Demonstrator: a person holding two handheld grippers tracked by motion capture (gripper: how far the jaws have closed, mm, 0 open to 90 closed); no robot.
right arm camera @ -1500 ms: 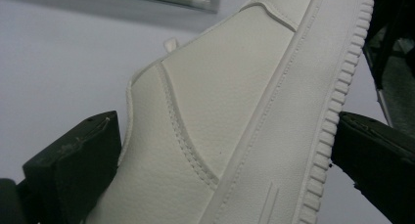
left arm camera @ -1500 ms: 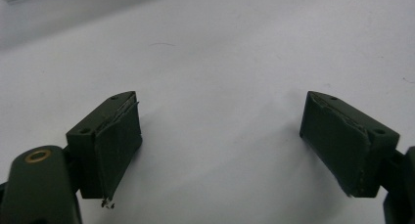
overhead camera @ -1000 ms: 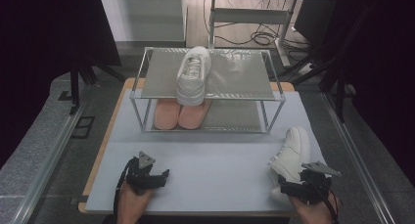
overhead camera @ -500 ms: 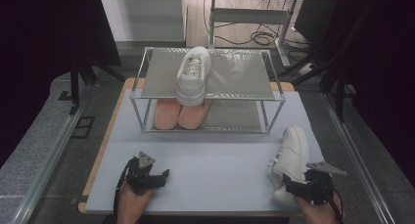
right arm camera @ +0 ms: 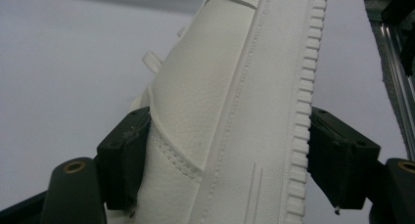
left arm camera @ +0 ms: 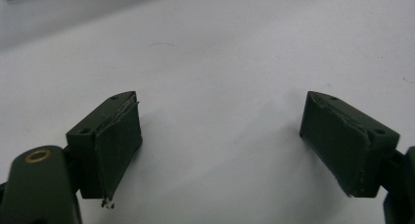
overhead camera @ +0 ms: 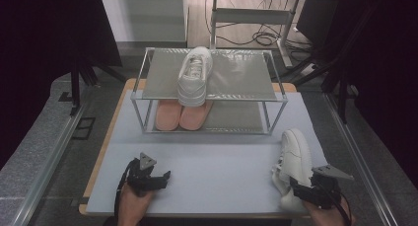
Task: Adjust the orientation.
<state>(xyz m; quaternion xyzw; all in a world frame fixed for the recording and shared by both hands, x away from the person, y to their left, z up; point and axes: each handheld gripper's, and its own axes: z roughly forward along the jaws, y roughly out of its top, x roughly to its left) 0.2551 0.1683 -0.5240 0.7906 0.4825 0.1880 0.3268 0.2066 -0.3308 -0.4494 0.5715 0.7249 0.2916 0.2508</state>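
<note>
A white sneaker point(overhead camera: 295, 154) lies on its side at the front right of the pale table point(overhead camera: 217, 162). My right gripper point(overhead camera: 298, 188) is at its heel end. Its jaws have just been closing with the sneaker between them. In the right gripper view the gripper point(right arm camera: 222, 136) has one pad on the leather upper point(right arm camera: 215, 106) and the other on the ribbed sole edge point(right arm camera: 303, 136). A matching white sneaker point(overhead camera: 194, 73) stands on the top shelf of the wire rack point(overhead camera: 270, 95). My left gripper point(overhead camera: 162, 176) rests open at the front left, and in its own view the gripper point(left arm camera: 220, 131) has bare table between its jaws.
A pair of pink shoes point(overhead camera: 182, 115) lies sole-up on the rack's lower shelf, under the white sneaker. Metal rails point(overhead camera: 49, 157) run along both sides of the table. Cables and a stand lie on the floor beyond the rack.
My right gripper has shifted a little toward the table's near edge and its jaws have drawn in around the sneaker's heel. The left gripper has stayed put.
</note>
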